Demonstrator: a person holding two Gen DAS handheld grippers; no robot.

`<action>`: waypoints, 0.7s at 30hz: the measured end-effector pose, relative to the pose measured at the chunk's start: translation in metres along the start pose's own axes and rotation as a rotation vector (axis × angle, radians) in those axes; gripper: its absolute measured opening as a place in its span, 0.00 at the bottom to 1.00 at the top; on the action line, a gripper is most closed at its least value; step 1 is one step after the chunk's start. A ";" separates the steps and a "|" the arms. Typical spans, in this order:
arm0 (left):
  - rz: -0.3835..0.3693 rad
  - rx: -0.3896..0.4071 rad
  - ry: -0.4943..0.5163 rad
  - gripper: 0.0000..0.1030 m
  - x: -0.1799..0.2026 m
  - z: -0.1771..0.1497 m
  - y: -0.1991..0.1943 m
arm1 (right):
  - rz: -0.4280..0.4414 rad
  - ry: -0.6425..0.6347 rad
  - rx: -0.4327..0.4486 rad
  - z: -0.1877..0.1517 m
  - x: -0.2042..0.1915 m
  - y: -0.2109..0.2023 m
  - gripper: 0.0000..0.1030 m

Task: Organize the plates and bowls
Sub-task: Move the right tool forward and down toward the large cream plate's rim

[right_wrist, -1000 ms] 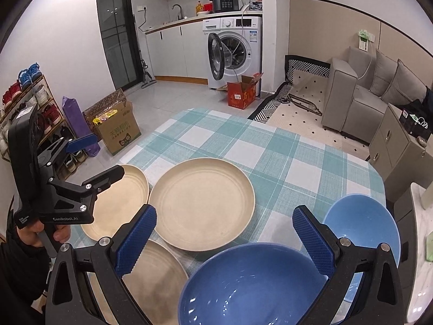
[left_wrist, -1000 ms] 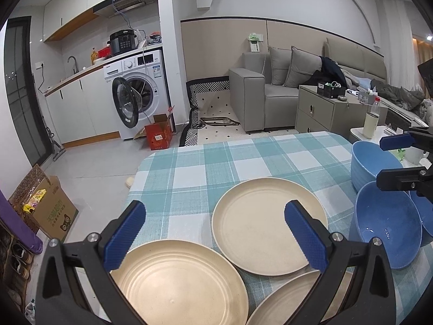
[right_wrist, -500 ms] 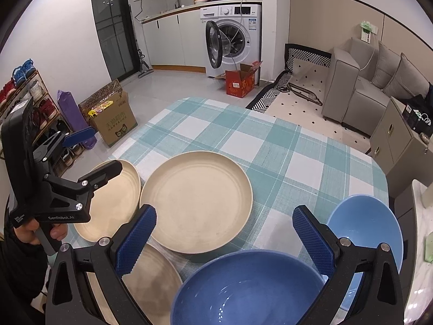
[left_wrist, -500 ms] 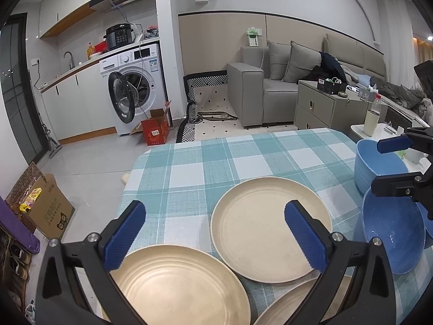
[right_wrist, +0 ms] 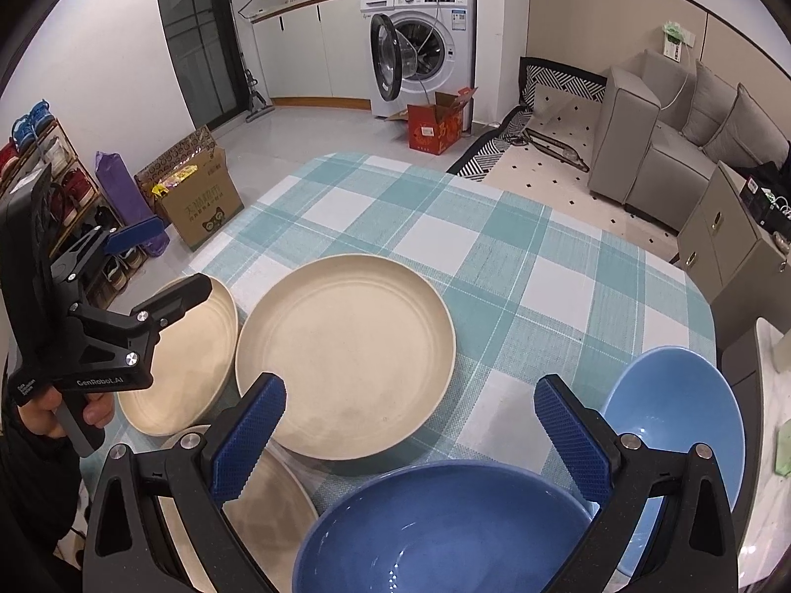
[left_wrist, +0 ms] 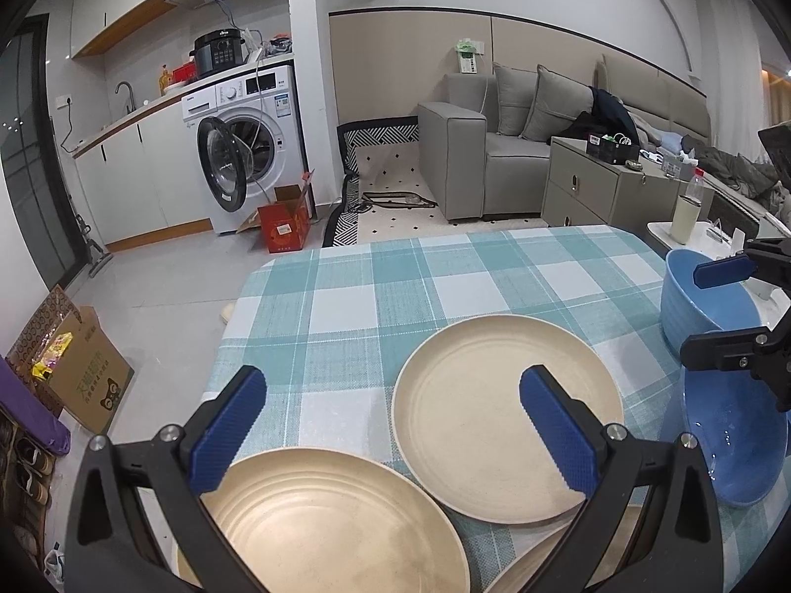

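Plates [right_wrist: 346, 356], three beige ones, lie spread on the checked tablecloth [right_wrist: 494, 257], with two blue bowls [right_wrist: 445, 529] beside them on the right. Left gripper [left_wrist: 390, 425] and right gripper [right_wrist: 410, 430] hover wide open, holding nothing. To stack cleanly, slide one finger under a rim, close gently, lift level.

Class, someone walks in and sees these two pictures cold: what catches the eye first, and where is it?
Three beige plates crowd the near left of the teal checked tablecloth, the largest-looking middle plate at the centre. Two blue bowls sit on the right: the near bowl just below the open right gripper, the far bowl beyond. The left gripper, also open, hovers over the plates.
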State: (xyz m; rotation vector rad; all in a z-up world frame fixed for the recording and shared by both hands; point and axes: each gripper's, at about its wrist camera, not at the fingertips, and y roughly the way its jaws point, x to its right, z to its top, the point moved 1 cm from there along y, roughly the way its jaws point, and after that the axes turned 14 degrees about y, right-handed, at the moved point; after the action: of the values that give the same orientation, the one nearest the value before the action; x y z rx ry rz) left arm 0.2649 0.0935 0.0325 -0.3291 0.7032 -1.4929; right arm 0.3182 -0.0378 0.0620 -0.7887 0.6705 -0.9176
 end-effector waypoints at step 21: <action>-0.033 -0.104 0.010 1.00 -0.001 -0.013 0.039 | -0.058 -0.003 -0.188 0.005 -0.003 0.063 1.00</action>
State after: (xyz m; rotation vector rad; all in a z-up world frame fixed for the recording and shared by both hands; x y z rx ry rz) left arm 0.2881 0.1004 -0.0006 -0.4144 0.7878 -1.4933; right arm 0.3478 -0.0102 0.0139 -0.9803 0.7419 -0.9150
